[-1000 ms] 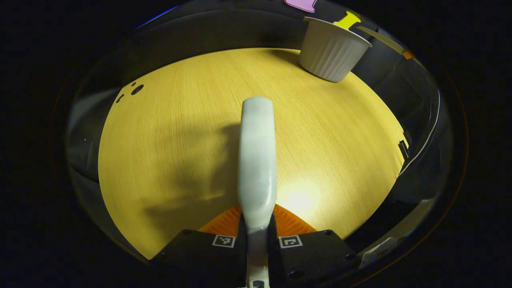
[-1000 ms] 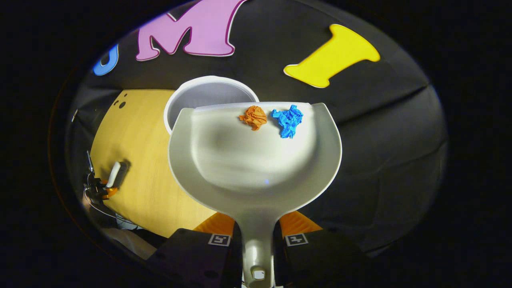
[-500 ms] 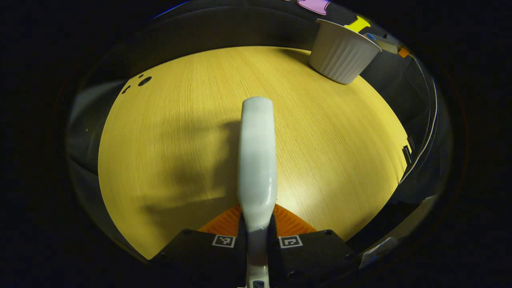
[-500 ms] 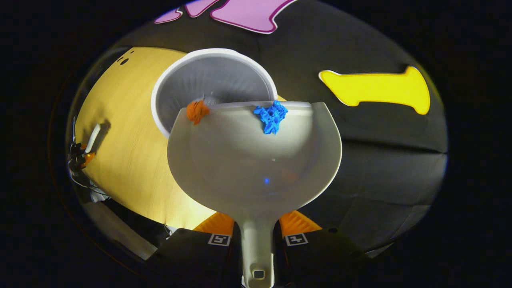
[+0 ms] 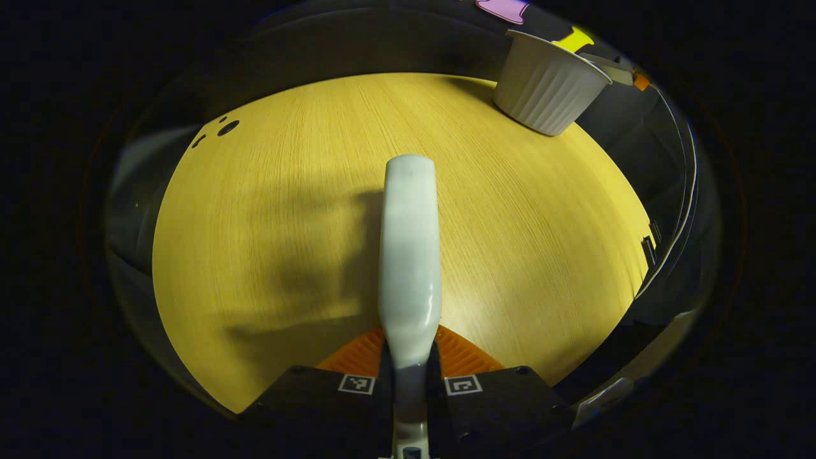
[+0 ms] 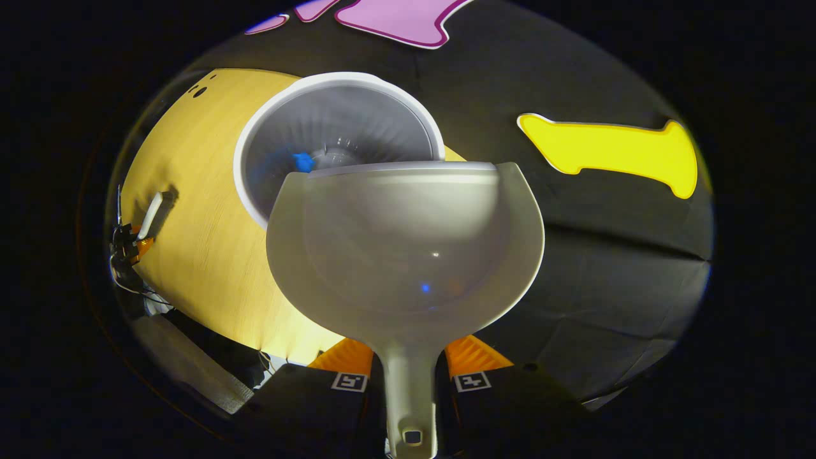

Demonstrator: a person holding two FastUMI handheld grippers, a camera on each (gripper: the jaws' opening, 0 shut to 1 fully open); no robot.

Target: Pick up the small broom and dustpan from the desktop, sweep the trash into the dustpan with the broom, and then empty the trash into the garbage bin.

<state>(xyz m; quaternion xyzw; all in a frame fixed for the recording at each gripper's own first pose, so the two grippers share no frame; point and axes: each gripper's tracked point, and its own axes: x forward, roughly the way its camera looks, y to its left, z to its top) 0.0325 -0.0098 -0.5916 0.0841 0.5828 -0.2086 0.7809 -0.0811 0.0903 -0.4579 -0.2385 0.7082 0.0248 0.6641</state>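
Left gripper view overlooks desktop (image 5: pixel 268 210); right gripper view overlooks bin (image 6: pixel 338 137); both share these.

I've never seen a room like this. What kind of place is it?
Probably a small recording booth, not a home. A bare wooden desktop stands against a black cloth wall, holding a white ribbed garbage bin, and each hand-held gripper clamps a cleaning tool, here a dustpan.

right tool (image 6: pixel 408 373) clamps dustpan (image 6: pixel 408 255) handle | lip over garbage bin (image 6: pixel 382 89) | blue scrap (image 6: pixel 302 162) inside

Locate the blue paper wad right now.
In the right gripper view, the blue paper wad lies inside the white garbage bin, left of centre, just beyond the dustpan lip.
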